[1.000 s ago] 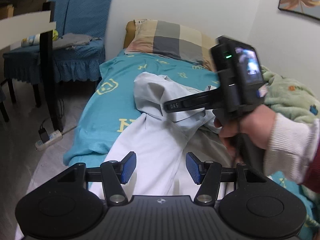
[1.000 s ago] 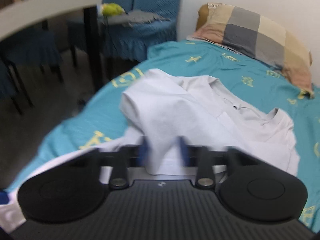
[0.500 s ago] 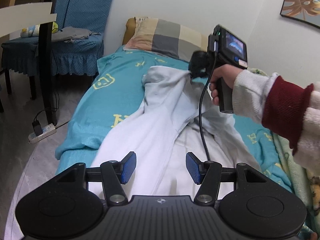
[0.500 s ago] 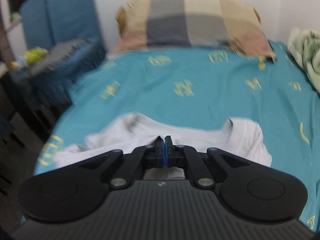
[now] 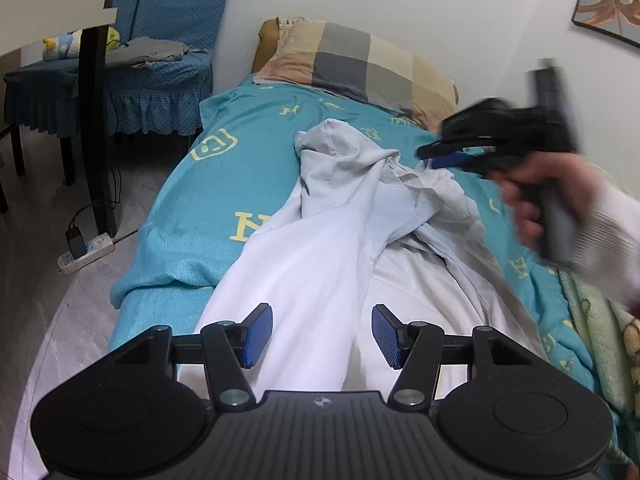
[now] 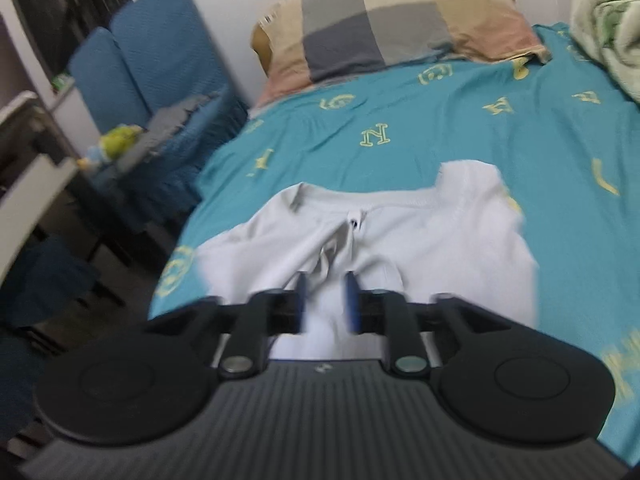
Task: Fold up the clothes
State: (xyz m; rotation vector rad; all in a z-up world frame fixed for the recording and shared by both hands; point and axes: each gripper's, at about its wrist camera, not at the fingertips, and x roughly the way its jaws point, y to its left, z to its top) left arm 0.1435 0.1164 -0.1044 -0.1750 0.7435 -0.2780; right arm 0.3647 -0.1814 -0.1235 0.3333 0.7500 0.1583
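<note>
A white T-shirt (image 5: 332, 236) lies lengthwise on the teal bedsheet (image 5: 224, 184), its upper part folded and bunched toward the pillow. My left gripper (image 5: 322, 336) is open and empty, low over the shirt's near end. My right gripper (image 6: 325, 304) is open, blurred by motion, just above the shirt's collar area (image 6: 360, 216); nothing is held between its pads. In the left wrist view the right gripper (image 5: 452, 156) is at the shirt's far right edge.
A plaid pillow (image 5: 360, 64) lies at the head of the bed. A blue covered chair (image 5: 152, 56) with grey cloth stands left. A dark table leg (image 5: 94, 120) and a power strip (image 5: 86, 252) are on the floor. A green blanket (image 6: 608, 20) lies at right.
My right gripper carried a fold of the shirt toward the pillow, then opened and let it go. The shirt now lies bunched on the bed. My left gripper stayed open and still.
</note>
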